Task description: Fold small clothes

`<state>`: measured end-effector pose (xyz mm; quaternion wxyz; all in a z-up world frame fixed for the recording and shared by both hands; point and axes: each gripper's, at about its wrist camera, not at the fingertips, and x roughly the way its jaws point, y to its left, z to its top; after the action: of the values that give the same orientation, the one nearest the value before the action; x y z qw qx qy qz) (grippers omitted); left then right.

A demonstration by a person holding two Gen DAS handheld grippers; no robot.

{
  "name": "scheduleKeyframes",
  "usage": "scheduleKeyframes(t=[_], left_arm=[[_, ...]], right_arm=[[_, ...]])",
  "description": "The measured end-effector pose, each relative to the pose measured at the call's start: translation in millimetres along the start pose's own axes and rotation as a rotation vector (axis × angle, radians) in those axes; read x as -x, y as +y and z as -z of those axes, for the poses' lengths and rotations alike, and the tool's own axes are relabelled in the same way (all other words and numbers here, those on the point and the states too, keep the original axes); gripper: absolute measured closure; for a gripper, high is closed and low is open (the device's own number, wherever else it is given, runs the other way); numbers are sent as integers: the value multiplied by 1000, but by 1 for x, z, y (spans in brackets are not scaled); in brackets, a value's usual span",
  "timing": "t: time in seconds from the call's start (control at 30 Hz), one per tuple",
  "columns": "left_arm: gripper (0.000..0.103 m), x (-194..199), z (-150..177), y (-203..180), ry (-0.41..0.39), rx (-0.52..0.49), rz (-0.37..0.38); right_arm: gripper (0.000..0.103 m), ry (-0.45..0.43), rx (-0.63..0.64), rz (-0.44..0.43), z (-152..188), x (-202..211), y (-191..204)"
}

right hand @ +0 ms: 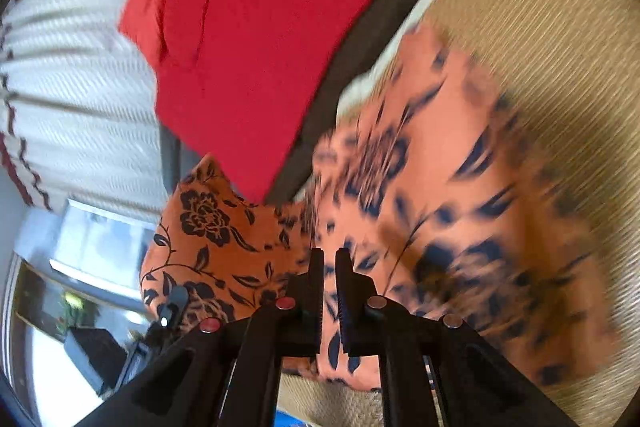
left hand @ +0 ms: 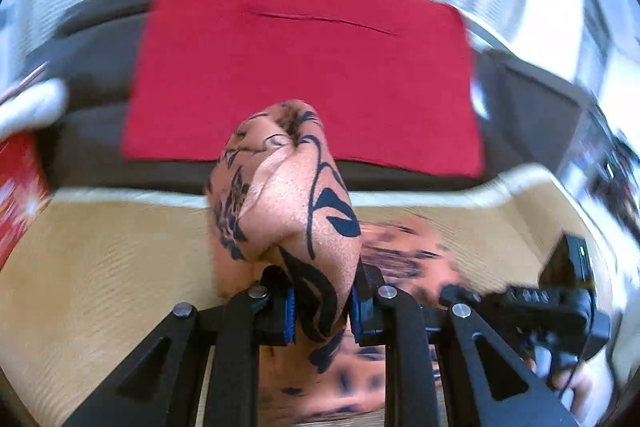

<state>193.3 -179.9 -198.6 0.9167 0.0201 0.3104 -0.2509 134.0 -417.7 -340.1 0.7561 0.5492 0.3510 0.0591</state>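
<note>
Orange floral garment (left hand: 292,187), satiny, black flowers and leaves printed on it, lifted off the tan woven surface (left hand: 100,259) by two separate pinches. Bunched into a knot rising straight ahead of the left gripper (left hand: 322,311), blue-edged pads (left hand: 290,315) clamped on the gathered fabric from both sides; rest of the cloth trailing down below and to the right, blurred. Held by two points, most likely, to spread an edge taut ahead of laying it flat for a fold.

In the right wrist view, the same garment (right hand: 440,187) draped ahead and on both sides of the right gripper (right hand: 329,259): sharp patch to the left, streaked sheet hanging to the right. Jaws drawn almost together, a thin layer of the orange cloth nipped between them, near the fingertips.

Further out, a folded red cloth (left hand: 304,67) lying flat on a dark brown band (left hand: 92,75) beyond the tan surface, well apart from either grip, apparently a finished piece set aside. Beyond that, white ribbed bedding (right hand: 80,75), blurred. Left gripper's black body just visible at lower left of the right view.
</note>
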Motion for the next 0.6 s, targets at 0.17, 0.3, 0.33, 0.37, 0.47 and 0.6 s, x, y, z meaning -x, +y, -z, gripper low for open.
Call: scheduleKeyframes(t=[0.17, 0.3, 0.33, 0.37, 0.47, 0.6], left_arm=[[67, -57, 18, -74, 195, -156, 131], [43, -49, 23, -47, 180, -82, 238], [34, -39, 21, -31, 136, -62, 243], [31, -32, 19, -18, 89, -40, 235], [28, -25, 18, 21, 27, 53, 232], [28, -46, 32, 66, 74, 156, 164]], right_arm=[[87, -139, -114, -54, -25, 43, -28], [33, -117, -151, -37, -28, 43, -37], [33, -114, -141, -40, -28, 42, -36], [33, -105, -118, -41, -28, 41, -33], [33, -81, -75, -61, -27, 32, -23], [33, -50, -11, 11, -30, 11, -10]])
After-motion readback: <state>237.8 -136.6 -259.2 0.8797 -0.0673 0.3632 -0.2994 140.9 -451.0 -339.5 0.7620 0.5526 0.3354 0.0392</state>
